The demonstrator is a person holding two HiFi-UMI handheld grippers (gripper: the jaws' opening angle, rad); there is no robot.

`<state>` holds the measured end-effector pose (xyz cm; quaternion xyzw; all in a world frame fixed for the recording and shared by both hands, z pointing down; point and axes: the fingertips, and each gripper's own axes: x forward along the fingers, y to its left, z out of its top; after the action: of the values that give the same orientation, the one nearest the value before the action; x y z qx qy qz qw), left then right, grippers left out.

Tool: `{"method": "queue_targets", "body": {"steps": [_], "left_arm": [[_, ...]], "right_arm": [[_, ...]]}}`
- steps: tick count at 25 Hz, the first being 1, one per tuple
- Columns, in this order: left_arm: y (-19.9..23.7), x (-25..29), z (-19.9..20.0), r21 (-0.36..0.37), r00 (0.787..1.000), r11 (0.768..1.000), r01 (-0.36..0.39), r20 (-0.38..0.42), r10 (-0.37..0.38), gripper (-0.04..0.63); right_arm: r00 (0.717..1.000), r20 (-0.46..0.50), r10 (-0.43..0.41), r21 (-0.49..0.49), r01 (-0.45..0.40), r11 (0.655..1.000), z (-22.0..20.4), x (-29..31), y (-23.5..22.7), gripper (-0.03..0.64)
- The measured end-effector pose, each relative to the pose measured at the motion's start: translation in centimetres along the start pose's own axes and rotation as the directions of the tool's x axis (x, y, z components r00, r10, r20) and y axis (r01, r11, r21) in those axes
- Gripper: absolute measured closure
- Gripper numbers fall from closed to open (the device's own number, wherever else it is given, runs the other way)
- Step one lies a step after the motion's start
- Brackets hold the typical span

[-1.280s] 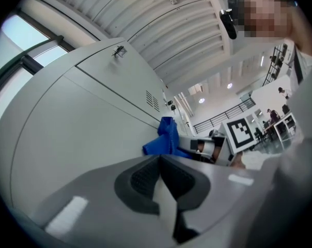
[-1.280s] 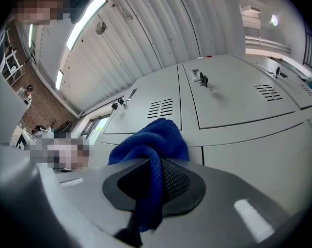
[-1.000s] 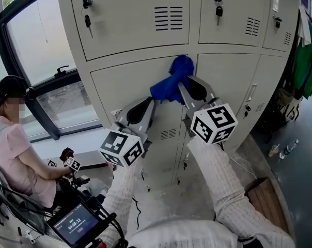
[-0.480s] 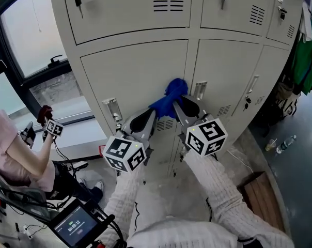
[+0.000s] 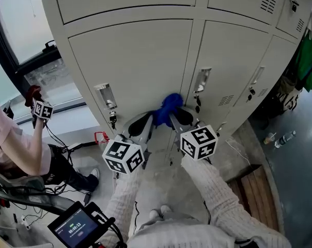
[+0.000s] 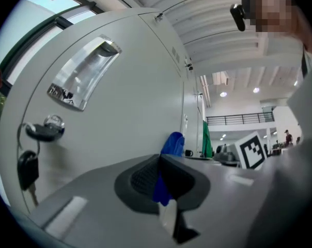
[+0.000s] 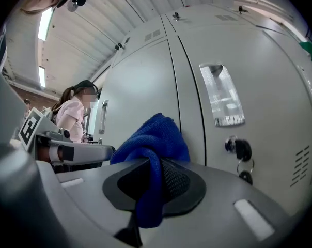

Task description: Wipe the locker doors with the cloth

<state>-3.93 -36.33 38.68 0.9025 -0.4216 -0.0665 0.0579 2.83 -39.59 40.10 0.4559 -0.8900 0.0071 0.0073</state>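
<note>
Both hand-held grippers are closed. The right gripper (image 7: pixel 153 182) is clamped on the blue cloth (image 7: pixel 151 138): one fold is pinched between the pads, and the bulk is bunched ahead of the tips. The left gripper (image 6: pixel 160 182) is held just beside it, with its jaws shut on a thin strip of the same cloth, seen as a blue sliver between the pads.

The bunched cloth is laid against the locker face at the post between the left door (image 5: pixel 135 61) and the right door (image 5: pixel 233 61). It sits below the level of both handles. A handle recess (image 5: pixel 105 96) with a hanging key (image 5: pixel 112 119) is set at the left door's lower left corner. A second handle (image 5: pixel 201 80) is set at the right door's left edge.

The step in hand is judged to be a wiping pass low on these doors, with most of both panels not yet covered. The next move calls for the cloth to be kept pressed flat and swept across a door panel. The hanging key and the handle recesses should be passed without snagging.

Farther off, a seated person (image 5: pixel 16 138) is seen by the window (image 5: pixel 21 35), and a green garment (image 5: pixel 308 56) hangs at the right.
</note>
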Motion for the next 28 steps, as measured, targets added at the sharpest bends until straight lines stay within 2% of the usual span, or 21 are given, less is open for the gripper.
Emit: {"method": "queue_targets", "body": {"steps": [4,8,11,19,23,28], "left_arm": [[0.5,-0.6,-2.0,-0.04,1.0,0.999,-0.021,-0.022,0.02,0.589],[0.7,-0.9,-4.1,-0.046,0.997,0.999,-0.025,-0.076,0.021,0.589],[1.5,-1.3,-5.3,-0.049,0.994,0.998,-0.039,-0.106,0.034,0.589],[1.7,-1.9,-6.0,-0.05,0.99,0.996,-0.077,-0.123,0.07,0.589],[0.5,-2.2,-5.8,-0.037,0.99,0.996,-0.077,-0.123,0.072,0.589],[-0.4,-3.0,-5.1,-0.023,0.991,0.997,-0.067,-0.121,0.064,0.589]], "right_arm": [[0.998,-0.062,0.001,0.039,0.002,0.999,-3.4,0.4,0.2,0.563],[0.992,-0.125,0.002,0.053,0.005,0.999,-5.9,0.7,0.3,0.561],[0.99,-0.138,-0.002,0.071,0.012,0.997,-6.9,1.0,0.2,0.561],[0.988,-0.152,0.006,0.078,0.006,0.997,-7.3,1.0,0.1,0.561],[0.986,-0.164,0.014,0.06,-0.004,0.998,-7.0,0.1,0.4,0.561],[0.991,-0.132,0.024,0.064,-0.016,0.998,-5.4,-1.5,1.0,0.561]]}}
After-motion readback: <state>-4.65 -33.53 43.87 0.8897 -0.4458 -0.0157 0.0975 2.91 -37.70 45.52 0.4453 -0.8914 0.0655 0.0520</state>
